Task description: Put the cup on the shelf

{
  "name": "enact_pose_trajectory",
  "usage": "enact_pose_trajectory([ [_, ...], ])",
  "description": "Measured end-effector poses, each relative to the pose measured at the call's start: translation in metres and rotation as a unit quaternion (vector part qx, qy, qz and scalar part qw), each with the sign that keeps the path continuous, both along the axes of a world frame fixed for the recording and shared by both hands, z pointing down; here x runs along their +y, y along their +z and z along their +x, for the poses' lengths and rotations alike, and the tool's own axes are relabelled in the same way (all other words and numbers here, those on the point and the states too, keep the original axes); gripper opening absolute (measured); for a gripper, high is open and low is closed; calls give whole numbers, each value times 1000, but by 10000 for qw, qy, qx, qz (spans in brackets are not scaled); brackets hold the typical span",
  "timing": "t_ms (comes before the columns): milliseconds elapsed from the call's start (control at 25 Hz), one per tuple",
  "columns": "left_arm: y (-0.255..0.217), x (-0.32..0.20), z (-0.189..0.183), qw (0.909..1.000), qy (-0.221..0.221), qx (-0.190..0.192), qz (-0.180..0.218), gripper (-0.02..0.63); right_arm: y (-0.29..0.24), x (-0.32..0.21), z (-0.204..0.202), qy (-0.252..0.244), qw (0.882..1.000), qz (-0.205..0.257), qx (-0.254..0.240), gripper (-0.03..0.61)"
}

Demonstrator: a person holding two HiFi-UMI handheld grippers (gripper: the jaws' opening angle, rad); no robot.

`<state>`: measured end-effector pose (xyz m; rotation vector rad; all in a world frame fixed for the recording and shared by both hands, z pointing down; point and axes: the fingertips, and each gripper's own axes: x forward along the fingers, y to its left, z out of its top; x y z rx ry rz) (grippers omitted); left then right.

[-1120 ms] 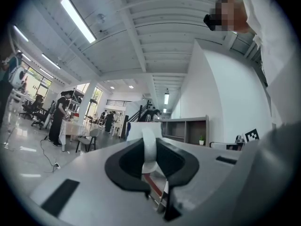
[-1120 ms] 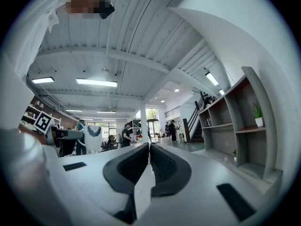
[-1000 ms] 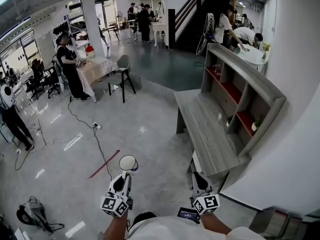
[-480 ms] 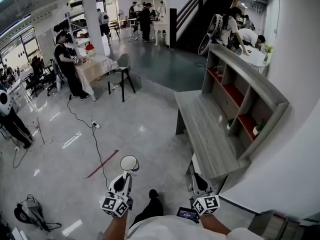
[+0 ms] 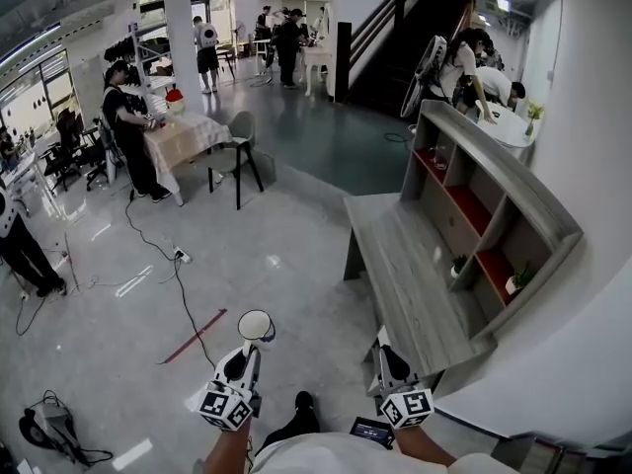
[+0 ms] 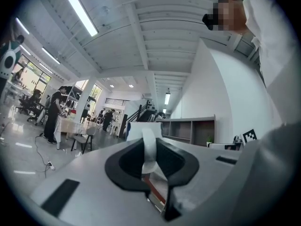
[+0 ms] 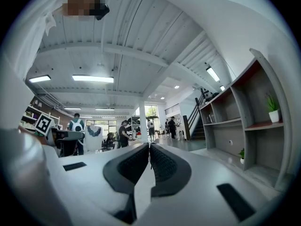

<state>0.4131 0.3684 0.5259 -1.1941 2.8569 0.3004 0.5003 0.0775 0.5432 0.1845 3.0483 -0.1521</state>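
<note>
My left tongs [image 5: 248,348] are clenched on the handle of the white cup [image 5: 254,325]. The cup sits upright at their tip, over the floor [image 5: 296,255] and well short of the shelf [image 5: 494,181]; its inside shows white. My right tongs [image 5: 384,350] are pressed together with nothing between them.

In the shelf, two red-backed compartments each hold a small potted plant [image 5: 459,264], the nearer one [image 5: 516,282] at the end by me.

The grey wooden bench [image 5: 400,255] runs along the shelf's foot against the white wall. The floor is glossy grey, with a red strip [image 5: 193,336] and a black cable [image 5: 183,294] lying on it. Further off stand a cloth-covered table [image 5: 183,134], a chair [image 5: 237,141] and several people, with a dark staircase [image 5: 420,18] behind.

Compared with a second ago, the cup sits in the left tongs just the same, the bench and shelf have slid slightly right in my head view, and a dark shoe [image 5: 304,401] now shows between the tongs.
</note>
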Motion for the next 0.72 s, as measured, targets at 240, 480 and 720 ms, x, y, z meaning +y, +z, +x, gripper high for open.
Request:
enact_pose_trajectory([
  [240,-3,-12,-73,10000,41,8,0,61,-10,-12,-67,50,9999,123,4,37],
  [480,-13,-21,-146,9998,146,-74,-88,61,-22,-18,-138,90,9998,167,20,37],
  [720,-13,-28,-217,9998,175,-84,-1,61,-30,-21,-213,14,9996,259,-62,37],
])
